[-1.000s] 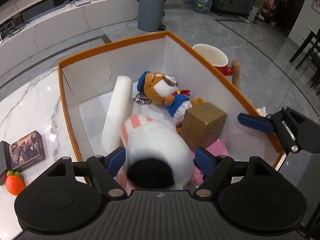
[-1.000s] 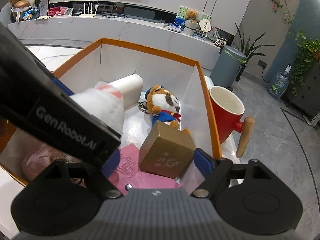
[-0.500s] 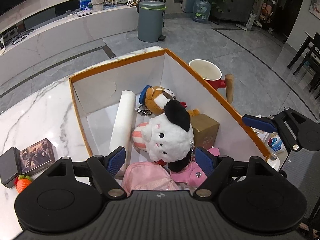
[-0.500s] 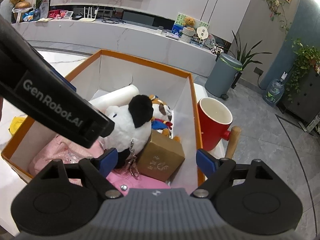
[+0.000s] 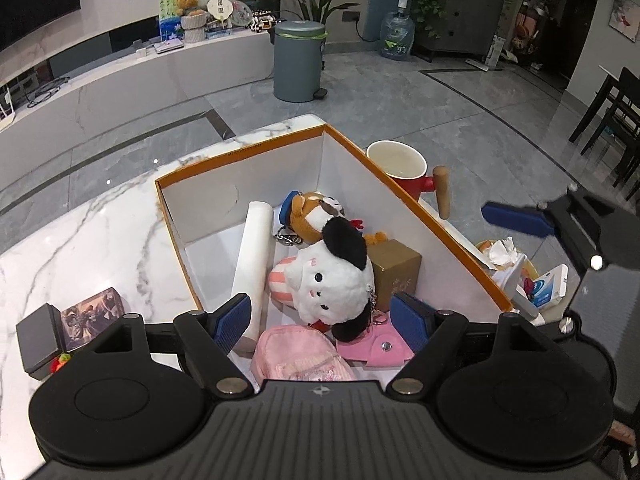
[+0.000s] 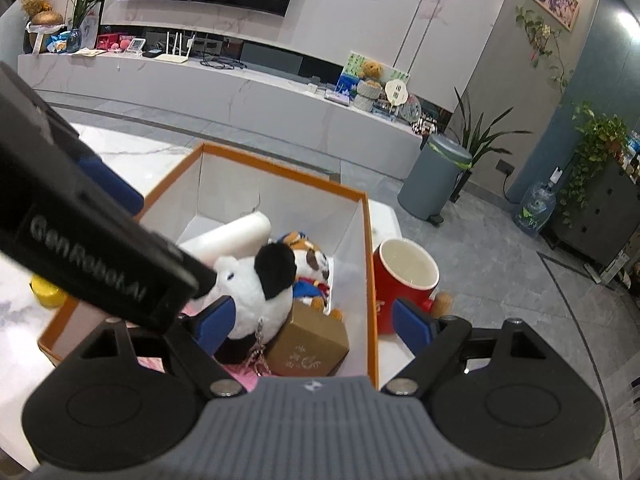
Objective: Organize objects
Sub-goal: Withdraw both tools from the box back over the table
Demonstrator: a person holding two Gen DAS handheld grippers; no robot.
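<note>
Left wrist view hides the pink pouch [image 5: 298, 354] partly behind my left tongs [image 5: 322, 316]; the white roll [image 5: 254, 256] points toward the box's [image 5: 240, 150] far wall. Both left and right tongs [image 6: 312, 320] stand apart, empty.

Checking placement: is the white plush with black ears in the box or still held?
In the box: the white plush lies on other items, no pads touching it.

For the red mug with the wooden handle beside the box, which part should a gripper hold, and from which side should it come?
Probably the wooden peg handle of the red mug. It sticks out on a short red stub, away from the orange-edged white box, so that side is free. The mug stands upright close against the box wall, and its body looks too wide. The right gripper is nearer.
</note>
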